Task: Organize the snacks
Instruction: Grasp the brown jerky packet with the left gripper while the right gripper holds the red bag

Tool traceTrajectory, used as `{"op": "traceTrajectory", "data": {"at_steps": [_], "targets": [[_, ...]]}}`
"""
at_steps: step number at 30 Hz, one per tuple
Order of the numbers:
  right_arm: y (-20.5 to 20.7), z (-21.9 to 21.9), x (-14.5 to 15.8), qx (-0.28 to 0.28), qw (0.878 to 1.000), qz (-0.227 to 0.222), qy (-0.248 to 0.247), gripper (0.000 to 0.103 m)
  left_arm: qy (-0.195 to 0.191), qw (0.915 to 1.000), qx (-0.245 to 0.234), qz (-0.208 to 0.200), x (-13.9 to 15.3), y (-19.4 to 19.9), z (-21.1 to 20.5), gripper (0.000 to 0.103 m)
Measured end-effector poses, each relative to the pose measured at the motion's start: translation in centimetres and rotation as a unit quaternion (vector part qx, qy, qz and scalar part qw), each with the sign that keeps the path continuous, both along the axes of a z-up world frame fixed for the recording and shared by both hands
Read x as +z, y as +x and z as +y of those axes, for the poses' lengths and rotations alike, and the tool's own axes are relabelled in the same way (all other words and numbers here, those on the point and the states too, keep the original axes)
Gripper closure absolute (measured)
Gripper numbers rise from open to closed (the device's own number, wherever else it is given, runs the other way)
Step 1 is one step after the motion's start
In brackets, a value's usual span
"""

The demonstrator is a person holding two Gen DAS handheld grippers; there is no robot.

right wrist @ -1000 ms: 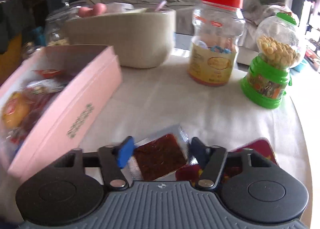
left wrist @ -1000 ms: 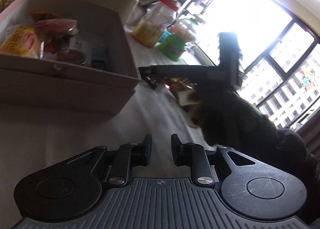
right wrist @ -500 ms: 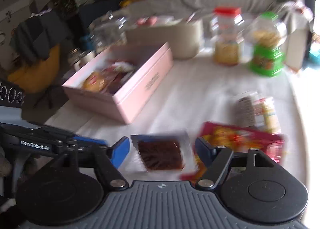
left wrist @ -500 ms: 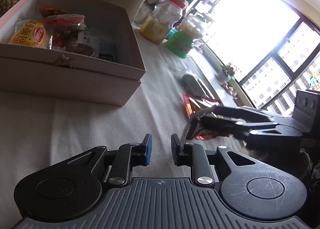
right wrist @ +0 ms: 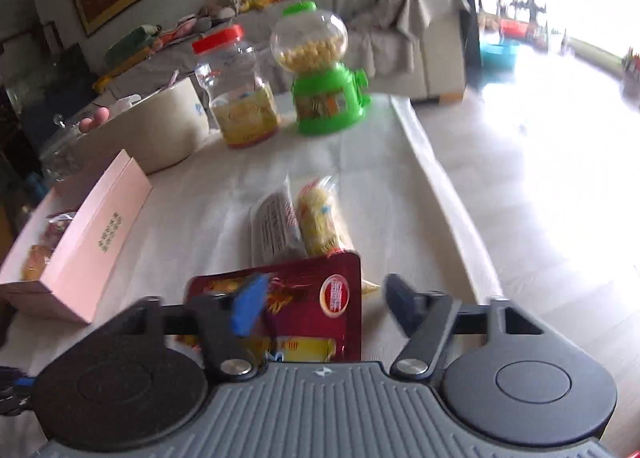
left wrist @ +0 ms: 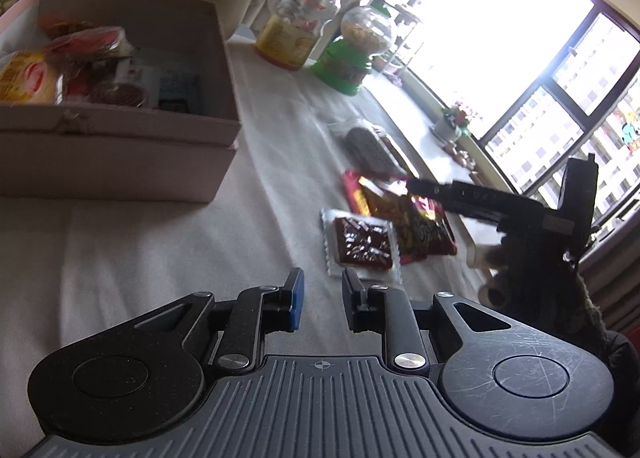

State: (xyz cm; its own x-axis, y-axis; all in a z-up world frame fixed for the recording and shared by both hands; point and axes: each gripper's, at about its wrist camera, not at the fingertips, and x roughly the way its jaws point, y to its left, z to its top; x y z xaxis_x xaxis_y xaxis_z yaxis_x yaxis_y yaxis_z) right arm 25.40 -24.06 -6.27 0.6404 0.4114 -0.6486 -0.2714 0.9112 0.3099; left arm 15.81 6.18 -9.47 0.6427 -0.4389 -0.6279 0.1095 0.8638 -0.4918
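L gripper (left wrist: 322,294) hovers low over white tablecloth (left wrist: 140,242), jaws nearly together, nothing between them. Just ahead of it lies clear-wrapped brown snack bar (left wrist: 362,244), flat on cloth, its far edge overlapping red snack bag (left wrist: 404,214).

R gripper (right wrist: 322,304) sits over the red bag (right wrist: 304,310), seen from L cam as dark bar (left wrist: 480,198) above bag's far side. Its jaws have just been closing but still stand apart; blue pad over bag's left part, other pad off to the right over bare cloth. Pads not pressing on anything; blur makes contact w/ bag hard to judge.

Beyond red bag: two more packs side by side, grey-white one (right wrist: 276,230) and yellow one (right wrist: 320,220).

Pink box (left wrist: 120,126) at left, open, holds several snack packs incl. a yellow one (left wrist: 28,76). Behind it, cream tub (right wrist: 152,130). Far end of table: red-lidded jar (right wrist: 240,98) and green candy dispenser (right wrist: 324,74), close together.
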Motion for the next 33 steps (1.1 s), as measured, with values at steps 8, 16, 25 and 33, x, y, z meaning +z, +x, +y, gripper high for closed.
{"op": "traceTrajectory", "data": {"at_steps": [8,16,25,33], "targets": [[-6.0,-0.8,0.0,0.056,0.997,0.027,0.043,0.065,0.032,0.9971,-0.049,-0.049,0.7,5.6,-3.7,0.079],[-11.4,-0.8,0.7,0.037,0.997,-0.047,-0.038,0.049,0.039,0.9965,-0.074,-0.006,-1.3,6.8,-5.3,0.079],[-10.9,-2.0,-0.6,-0.012,0.998,-0.049,-0.031,0.029,0.044,0.9953,-0.085,0.010,-0.6,0.7,-2.9,0.079],[-11.0,-1.7,-0.8,-0.011,0.998,-0.051,-0.037,0.024,0.030,0.9994,-0.009,0.016,1.1,-4.5,0.8,0.079]]}}
